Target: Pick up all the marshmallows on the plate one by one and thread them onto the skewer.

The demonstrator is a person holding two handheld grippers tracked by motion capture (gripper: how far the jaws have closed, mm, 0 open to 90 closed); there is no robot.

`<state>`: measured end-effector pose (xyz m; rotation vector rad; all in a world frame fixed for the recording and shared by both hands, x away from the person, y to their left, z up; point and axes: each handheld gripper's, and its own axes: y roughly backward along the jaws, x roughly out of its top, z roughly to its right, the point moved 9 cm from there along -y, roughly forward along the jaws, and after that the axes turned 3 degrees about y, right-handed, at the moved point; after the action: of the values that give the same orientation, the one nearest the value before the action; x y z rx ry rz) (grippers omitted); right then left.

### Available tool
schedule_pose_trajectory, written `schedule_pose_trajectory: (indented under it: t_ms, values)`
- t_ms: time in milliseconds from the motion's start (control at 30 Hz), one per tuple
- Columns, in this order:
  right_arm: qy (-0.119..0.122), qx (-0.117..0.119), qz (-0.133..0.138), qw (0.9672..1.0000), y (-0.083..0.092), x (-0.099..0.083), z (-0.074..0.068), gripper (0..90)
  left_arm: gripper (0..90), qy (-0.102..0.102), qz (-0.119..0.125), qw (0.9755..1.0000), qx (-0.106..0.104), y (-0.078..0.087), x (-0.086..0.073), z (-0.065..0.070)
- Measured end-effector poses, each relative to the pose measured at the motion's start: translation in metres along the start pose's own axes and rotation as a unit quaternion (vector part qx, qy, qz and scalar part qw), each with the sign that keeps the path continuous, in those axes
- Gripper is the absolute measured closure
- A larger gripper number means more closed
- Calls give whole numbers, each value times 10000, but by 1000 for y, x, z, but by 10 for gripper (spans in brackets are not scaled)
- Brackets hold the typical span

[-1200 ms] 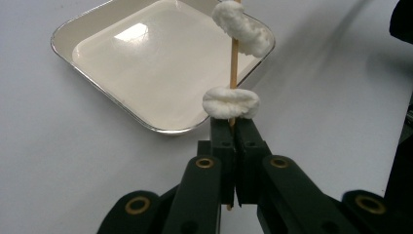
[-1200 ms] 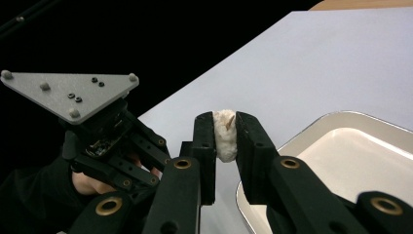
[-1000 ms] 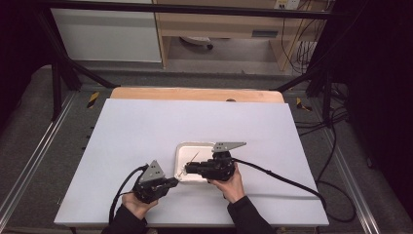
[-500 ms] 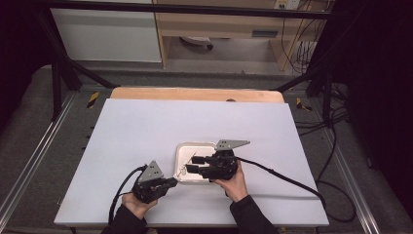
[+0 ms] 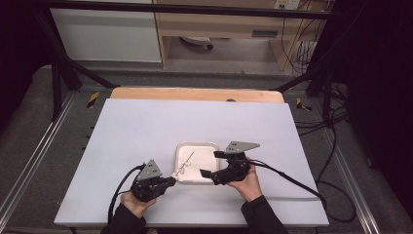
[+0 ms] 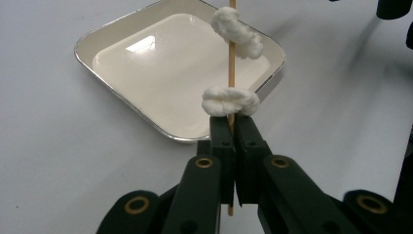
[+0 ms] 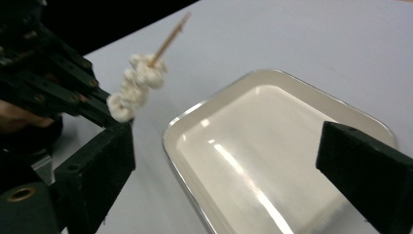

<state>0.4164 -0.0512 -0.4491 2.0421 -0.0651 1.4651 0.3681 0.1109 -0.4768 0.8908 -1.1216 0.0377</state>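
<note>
The left gripper [image 6: 233, 131] is clenched on a thin wooden skewer [image 6: 232, 92] carrying two white, fluffy cotton-like lumps [image 6: 231, 101], held over the near-left corner of the shallow white square tray [image 5: 212, 146]. The right gripper [image 5: 210, 164] has just been opening – its jaws stand wide with nothing between them, above the tray's right side. Judging by that, two pieces are threaded – any more still lie ahead, and the tray holds none.

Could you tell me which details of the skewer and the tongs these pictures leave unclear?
- Skewer: tip cut off by the left gripper view's top edge.
- White pieces: blurred in the right gripper view; number unclear.
- Left tongs: too small in the high view.
- Right tongs: open, bases cropped.
</note>
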Motion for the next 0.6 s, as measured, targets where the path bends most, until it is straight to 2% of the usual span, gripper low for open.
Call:
schedule_pose_trajectory:
  t_ms: [233,467,600]
  values:
    - [18,-349,-269,9990,16,-25,23,10,882,4,-45,10000,-24,-1,0,1]
    - [-8,-735,-455,9963,37,-49,44,7,881,8,-59,10000,-59,0,3,2]
    - [9,-878,-569,9945,50,-63,54,6,880,20,-85,9999,-84,0,5,1]
